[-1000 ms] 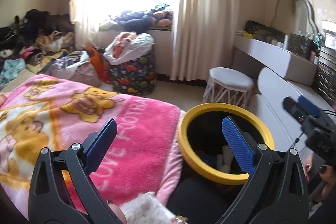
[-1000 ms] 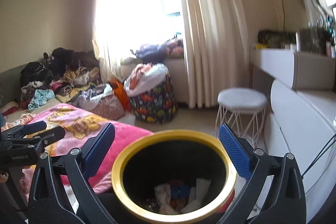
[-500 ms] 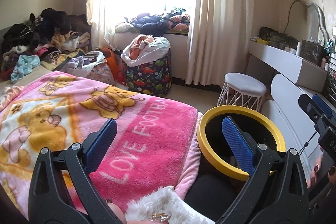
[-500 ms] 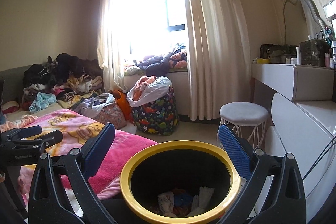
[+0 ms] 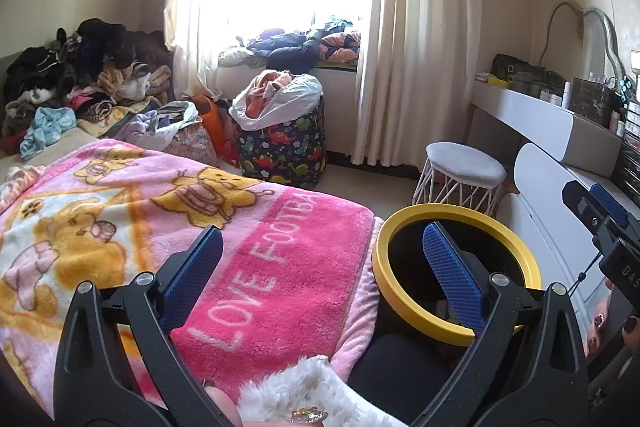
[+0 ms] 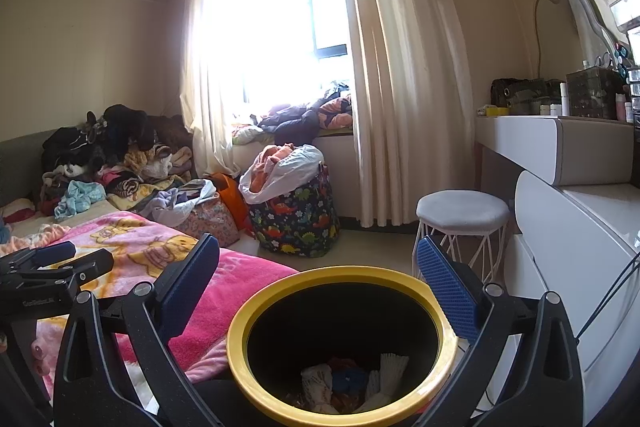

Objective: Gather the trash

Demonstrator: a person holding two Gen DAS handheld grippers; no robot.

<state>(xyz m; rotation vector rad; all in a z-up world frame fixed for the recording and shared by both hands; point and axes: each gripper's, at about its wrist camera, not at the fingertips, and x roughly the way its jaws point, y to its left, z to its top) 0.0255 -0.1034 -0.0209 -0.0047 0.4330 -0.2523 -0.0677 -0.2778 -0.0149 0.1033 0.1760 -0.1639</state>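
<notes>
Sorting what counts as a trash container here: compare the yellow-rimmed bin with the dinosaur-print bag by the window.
The yellow-rimmed bin is rigid, round and black inside; the dinosaur-print bag is soft patterned fabric. The bin holds only a little crumpled trash at its bottom; the bag overflows with a white sack of clothes. Both stand open-topped on the floor.

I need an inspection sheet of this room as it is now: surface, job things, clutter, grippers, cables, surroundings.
Surface: pink blanket covers the bed.
Job's things: yellow-rimmed bin beside the bed, crumpled trash at its bottom.
Clutter: clothes pile; full dinosaur-print bag.
Grippers: left gripper open, empty; right gripper open, empty, above the bin.
Cables: thin black cable at right.
Surroundings: white stool, curtain, dresser.
</notes>
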